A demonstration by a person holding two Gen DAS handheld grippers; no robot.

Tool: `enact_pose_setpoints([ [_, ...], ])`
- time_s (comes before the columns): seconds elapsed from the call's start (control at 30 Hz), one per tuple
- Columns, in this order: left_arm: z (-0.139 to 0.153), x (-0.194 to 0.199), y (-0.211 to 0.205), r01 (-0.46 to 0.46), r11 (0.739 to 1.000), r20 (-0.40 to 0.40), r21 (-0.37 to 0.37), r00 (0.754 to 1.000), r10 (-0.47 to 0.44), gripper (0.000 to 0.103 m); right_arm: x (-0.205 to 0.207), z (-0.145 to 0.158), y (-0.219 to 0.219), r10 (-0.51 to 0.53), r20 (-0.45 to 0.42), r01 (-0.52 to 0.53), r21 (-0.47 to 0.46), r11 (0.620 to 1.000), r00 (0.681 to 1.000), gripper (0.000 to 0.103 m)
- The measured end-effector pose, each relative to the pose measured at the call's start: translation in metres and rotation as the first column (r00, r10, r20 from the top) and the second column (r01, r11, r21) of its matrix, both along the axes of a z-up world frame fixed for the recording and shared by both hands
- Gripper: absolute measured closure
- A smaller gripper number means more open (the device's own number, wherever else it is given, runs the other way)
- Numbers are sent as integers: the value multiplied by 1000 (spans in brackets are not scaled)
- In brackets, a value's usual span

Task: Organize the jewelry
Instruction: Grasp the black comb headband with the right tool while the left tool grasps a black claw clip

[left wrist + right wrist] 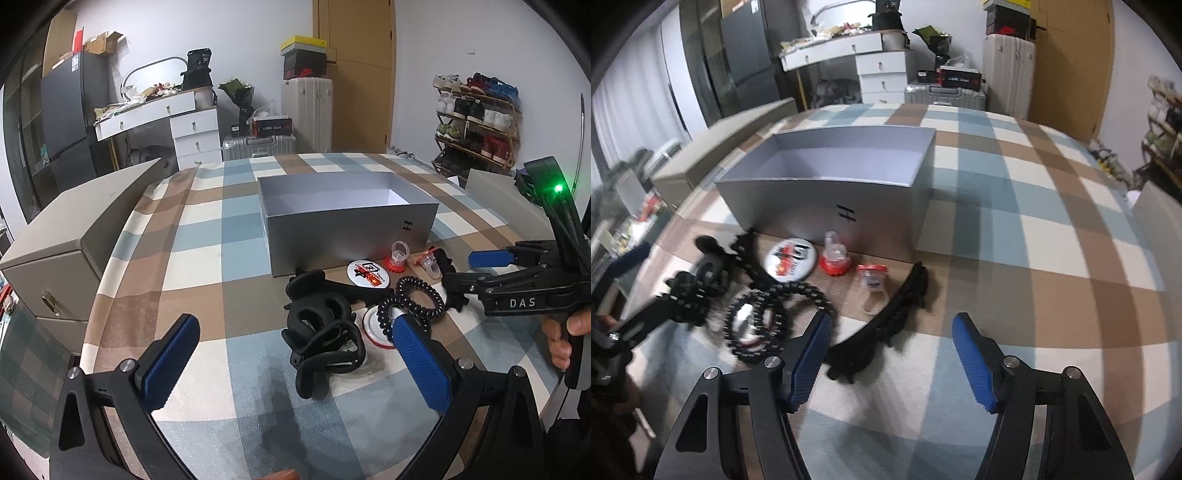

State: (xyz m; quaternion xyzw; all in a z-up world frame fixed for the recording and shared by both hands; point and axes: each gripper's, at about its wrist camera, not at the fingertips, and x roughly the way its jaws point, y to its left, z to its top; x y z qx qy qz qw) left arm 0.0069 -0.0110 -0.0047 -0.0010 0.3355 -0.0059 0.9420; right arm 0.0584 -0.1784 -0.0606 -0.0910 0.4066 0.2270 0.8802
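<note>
An open grey box point(347, 221) stands on the checked tablecloth; it also shows in the right wrist view point(827, 184). In front of it lie a round badge point(367, 277), a red-based toy ring point(397, 258), a second clear ring point(871, 284), black coiled hair ties point(417, 299) and black hair claws point(325, 336). A long black hair clip point(886, 317) lies just ahead of my right gripper point(892, 350), which is open and empty. My left gripper point(291, 354) is open, with the black hair claws between its fingers. The right gripper also shows in the left wrist view point(465, 269).
A beige drawer cabinet point(74, 236) stands at the table's left edge. Another beige box point(495, 192) sits at the far right. Behind the table are suitcases point(258, 144), a white dresser and a shoe rack point(476, 118).
</note>
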Motion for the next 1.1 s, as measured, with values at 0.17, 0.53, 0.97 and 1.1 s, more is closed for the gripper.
enact_pose_setpoints([
  [0.17,0,1,1,-8,1000,-5,-12,1000,7,1,2,2,-19,-70,-8,70,-36,997,997,37],
  [0.53,0,1,1,12,1000,-16,-29,1000,-12,1,1,-4,-1,-5,-21,4,-45,999,1000,82],
  [0.97,-6,7,3,4,999,-74,-44,997,-7,2,-23,16,-28,-23,69,18,76,997,997,84],
  [1.1,-10,9,0,24,998,-109,-53,994,-30,19,-28,22,-27,-12,93,3,95,996,996,84],
])
